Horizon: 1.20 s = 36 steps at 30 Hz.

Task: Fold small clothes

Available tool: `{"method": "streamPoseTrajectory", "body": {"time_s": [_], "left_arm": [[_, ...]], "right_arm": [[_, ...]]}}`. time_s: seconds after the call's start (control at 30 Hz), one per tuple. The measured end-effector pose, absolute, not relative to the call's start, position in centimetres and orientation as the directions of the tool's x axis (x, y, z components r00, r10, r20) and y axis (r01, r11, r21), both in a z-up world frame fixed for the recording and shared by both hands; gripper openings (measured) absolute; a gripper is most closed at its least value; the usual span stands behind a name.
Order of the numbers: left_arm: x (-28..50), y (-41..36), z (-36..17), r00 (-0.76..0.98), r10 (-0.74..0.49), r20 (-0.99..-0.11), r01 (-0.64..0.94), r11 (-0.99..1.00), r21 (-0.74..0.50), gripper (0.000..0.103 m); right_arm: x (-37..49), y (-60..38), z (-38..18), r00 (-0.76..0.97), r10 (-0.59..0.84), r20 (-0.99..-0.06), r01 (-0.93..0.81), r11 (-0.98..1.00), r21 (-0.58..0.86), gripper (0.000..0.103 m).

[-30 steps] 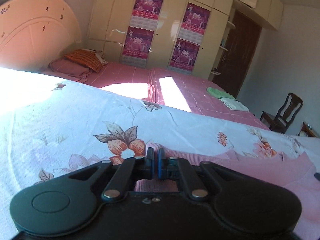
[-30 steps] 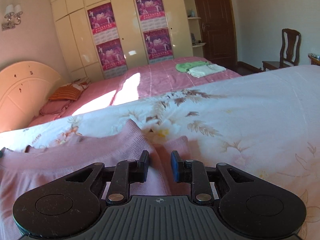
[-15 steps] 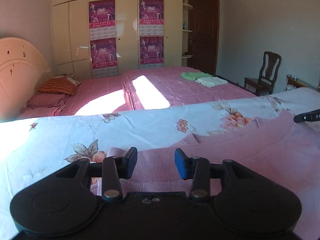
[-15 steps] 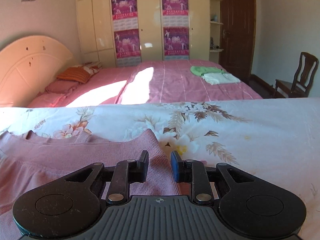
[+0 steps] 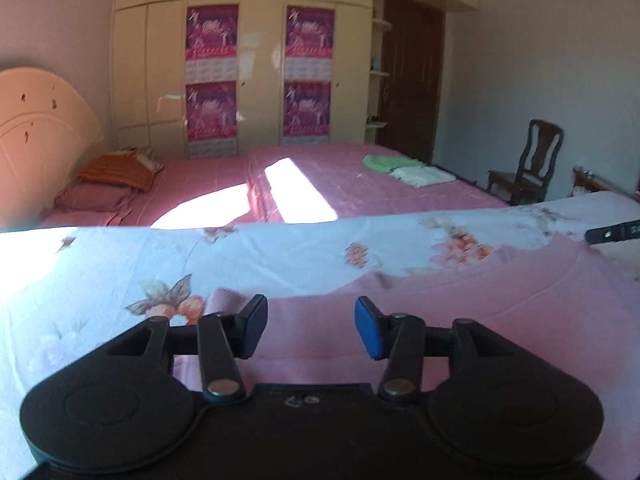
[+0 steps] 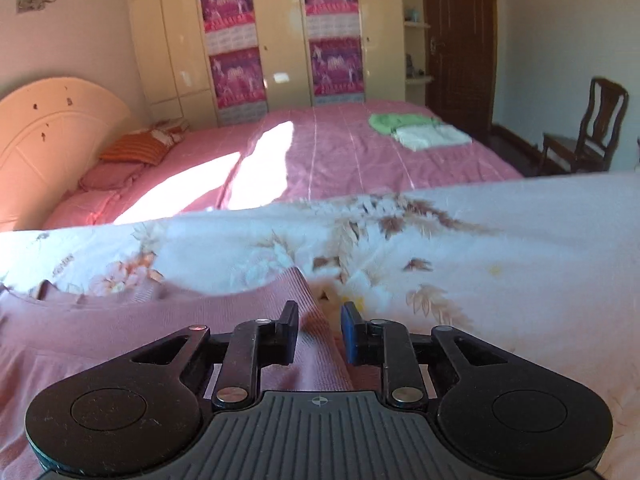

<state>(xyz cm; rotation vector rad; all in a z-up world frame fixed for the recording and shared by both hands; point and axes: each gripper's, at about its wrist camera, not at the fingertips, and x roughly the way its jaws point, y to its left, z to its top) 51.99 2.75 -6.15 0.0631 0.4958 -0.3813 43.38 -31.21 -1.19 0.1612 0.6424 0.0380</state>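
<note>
A pink ribbed knit sweater [image 5: 460,312] lies spread on the white floral bedsheet [image 5: 100,264] of the near bed. The left tool [image 5: 311,326] hovers over its edge with jaws opening, the cloth beneath them and not pinched. The right tool [image 6: 319,330] holds a raised fold of the sweater [image 6: 120,320] between its narrow-set pads, gripping it.

A cream wardrobe [image 5: 256,76] bearing purple posters [image 5: 211,32] lines the rear wall, beside a dark door [image 5: 412,84], wooden chair [image 5: 528,168], pink-covered bed [image 6: 320,160] with cream headboard [image 6: 52,136], sunlight patches across it.
</note>
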Motion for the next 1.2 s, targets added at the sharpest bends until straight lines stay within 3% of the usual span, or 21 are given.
{"method": "streamPoseTrajectory", "body": {"time_s": [0.07, 0.17, 0.23, 0.3, 0.4, 0.5, 0.57, 0.63, 0.7, 0.73, 0.83, 0.93, 1.03, 1.1, 1.2], "left_arm": [[49.9, -0.4, -5.4, 0.776, -0.426, -0.465, 0.438, 0.895, -0.089, 0.069], [46.6, -5.2, -6.0, 0.723, -0.508, -0.468, 0.531, 0.842, -0.093, 0.077], [45.5, -7.1, -7.7, 0.679, -0.519, -0.519, 0.562, 0.822, -0.087, 0.078], [45.4, -7.8, -9.9, 0.672, -0.452, -0.587, 0.543, 0.839, -0.025, 0.080], [45.3, -6.6, -9.5, 0.682, -0.438, -0.586, 0.512, 0.858, -0.045, 0.077], [44.1, -4.7, -7.8, 0.729, -0.437, -0.527, 0.471, 0.879, -0.077, 0.082], [44.3, -5.0, -8.5, 0.717, -0.410, -0.564, 0.459, 0.886, -0.061, 0.082], [44.8, -5.6, -10.5, 0.707, -0.364, -0.606, 0.449, 0.894, -0.014, 0.085], [44.7, -5.6, -10.0, 0.711, -0.357, -0.606, 0.441, 0.898, -0.011, 0.085], [44.6, -5.5, -9.1, 0.711, -0.352, -0.609, 0.430, 0.902, -0.019, 0.080], [43.4, -4.3, -7.2, 0.738, -0.383, -0.555, 0.413, 0.907, -0.077, 0.079], [42.5, -5.0, -7.3, 0.727, -0.382, -0.570, 0.416, 0.906, -0.076, 0.081], [42.1, -6.0, -9.3, 0.692, -0.341, -0.637, 0.416, 0.909, -0.035, 0.082], [40.8, -6.1, -9.7, 0.715, -0.319, -0.622, 0.435, 0.900, 0.039, 0.082], [39.8, -4.1, -9.4, 0.723, -0.302, -0.622, 0.403, 0.915, 0.023, 0.084]], "right_arm": [[42.1, -28.4, -0.8, 0.790, 0.187, -0.584, -0.101, 0.979, 0.177, 0.023], [40.2, -24.2, -1.3, 0.753, 0.296, -0.588, -0.224, 0.955, 0.194, 0.023], [38.6, -21.9, -2.3, 0.744, 0.316, -0.589, -0.282, 0.947, 0.152, 0.023], [38.1, -20.9, -3.6, 0.733, 0.275, -0.622, -0.286, 0.954, 0.085, 0.023], [38.0, -22.1, -3.8, 0.740, 0.250, -0.625, -0.234, 0.966, 0.109, 0.023], [36.5, -25.3, -1.5, 0.817, 0.200, -0.540, -0.144, 0.979, 0.146, 0.023], [36.7, -26.1, -2.2, 0.792, 0.175, -0.585, -0.129, 0.984, 0.120, 0.023], [37.7, -25.6, -4.7, 0.709, 0.129, -0.693, -0.136, 0.990, 0.046, 0.023], [37.4, -25.2, -4.7, 0.731, 0.111, -0.673, -0.145, 0.989, 0.006, 0.023], [37.2, -25.0, -4.0, 0.727, 0.099, -0.679, -0.133, 0.991, 0.002, 0.023], [34.7, -23.7, -1.2, 0.777, 0.177, -0.604, -0.179, 0.982, 0.058, 0.023], [33.2, -20.9, -0.5, 0.765, 0.273, -0.583, -0.259, 0.960, 0.109, 0.023], [33.4, -18.1, -3.3, 0.694, 0.228, -0.682, -0.243, 0.967, 0.076, 0.023], [32.7, -17.8, -3.9, 0.723, 0.215, -0.657, -0.229, 0.971, 0.066, 0.023], [32.0, -18.1, -3.3, 0.723, 0.216, -0.657, -0.243, 0.969, 0.051, 0.024]]}}
